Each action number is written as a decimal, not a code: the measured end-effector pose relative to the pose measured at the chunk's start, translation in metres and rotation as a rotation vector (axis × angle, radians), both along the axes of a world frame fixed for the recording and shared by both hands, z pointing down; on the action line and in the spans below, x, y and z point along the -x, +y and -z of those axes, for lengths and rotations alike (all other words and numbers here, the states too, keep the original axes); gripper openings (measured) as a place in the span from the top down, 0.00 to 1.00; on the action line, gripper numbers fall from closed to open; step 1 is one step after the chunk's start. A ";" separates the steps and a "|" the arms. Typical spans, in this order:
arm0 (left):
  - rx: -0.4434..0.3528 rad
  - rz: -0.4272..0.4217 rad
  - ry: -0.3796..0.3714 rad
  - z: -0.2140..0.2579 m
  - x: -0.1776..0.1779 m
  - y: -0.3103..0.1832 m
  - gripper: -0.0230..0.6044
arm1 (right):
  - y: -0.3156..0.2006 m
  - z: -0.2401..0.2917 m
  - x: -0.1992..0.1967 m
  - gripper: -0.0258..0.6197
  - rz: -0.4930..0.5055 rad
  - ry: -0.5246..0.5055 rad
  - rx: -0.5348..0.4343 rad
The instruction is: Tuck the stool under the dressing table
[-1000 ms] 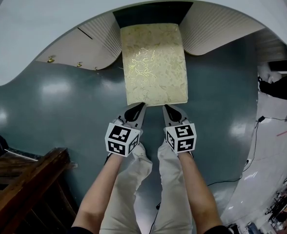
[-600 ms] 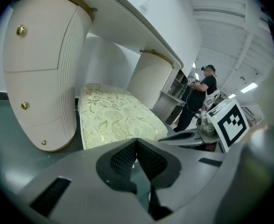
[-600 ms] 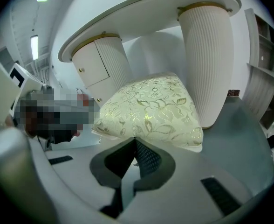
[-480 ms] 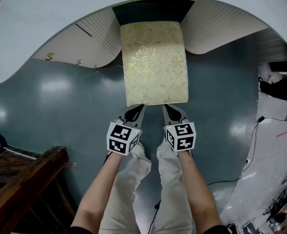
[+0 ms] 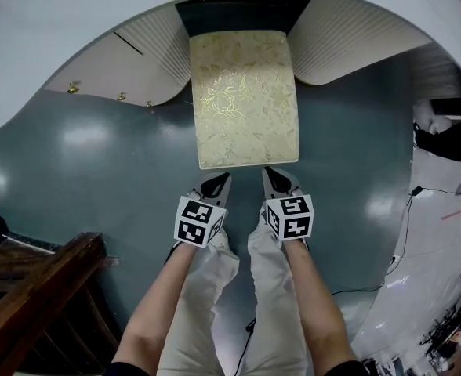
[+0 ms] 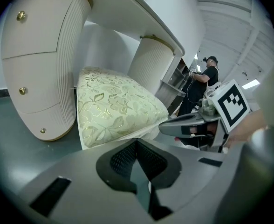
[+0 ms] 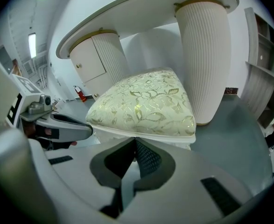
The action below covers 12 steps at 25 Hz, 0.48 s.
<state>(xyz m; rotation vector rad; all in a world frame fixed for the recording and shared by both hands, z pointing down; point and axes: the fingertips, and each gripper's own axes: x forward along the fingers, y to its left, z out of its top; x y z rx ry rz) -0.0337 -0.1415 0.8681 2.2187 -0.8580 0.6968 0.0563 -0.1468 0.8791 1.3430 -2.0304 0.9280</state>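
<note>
The stool [image 5: 245, 92] has a pale gold floral cushion and stands in the knee gap of the white dressing table [image 5: 74, 22], its far end at the tabletop's edge. My left gripper [image 5: 219, 178] and right gripper [image 5: 273, 174] sit side by side just short of the stool's near edge, both shut with nothing between the jaws. In the left gripper view the stool [image 6: 113, 106] lies ahead of the left gripper [image 6: 137, 141]. In the right gripper view the stool [image 7: 146, 101] fills the middle, just beyond the right gripper [image 7: 136, 139].
Ribbed white pedestals flank the stool, the left pedestal [image 5: 144, 61] with drawer knobs and the right pedestal [image 5: 348, 45] plain. Dark wooden furniture [image 5: 34, 288] stands at the lower left. A cable [image 5: 407, 233] runs over the floor at right. A person [image 6: 202, 85] stands beyond.
The stool has slid a little farther under the table. Both grippers, which were against its near edge, now sit slightly back from it.
</note>
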 end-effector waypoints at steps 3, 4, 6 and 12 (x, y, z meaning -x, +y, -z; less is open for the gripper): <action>0.026 0.015 -0.014 -0.008 0.001 0.001 0.95 | 0.001 -0.003 -0.001 0.95 0.001 0.003 0.003; 0.042 0.027 -0.012 -0.010 0.001 0.001 0.95 | 0.001 -0.004 -0.001 0.95 0.001 0.003 0.004; 0.066 0.044 -0.007 -0.013 -0.001 0.000 0.95 | 0.000 -0.004 -0.002 0.95 0.006 0.003 0.005; 0.100 0.103 -0.004 -0.021 0.002 -0.005 0.95 | -0.006 -0.004 -0.005 0.95 0.010 0.002 -0.004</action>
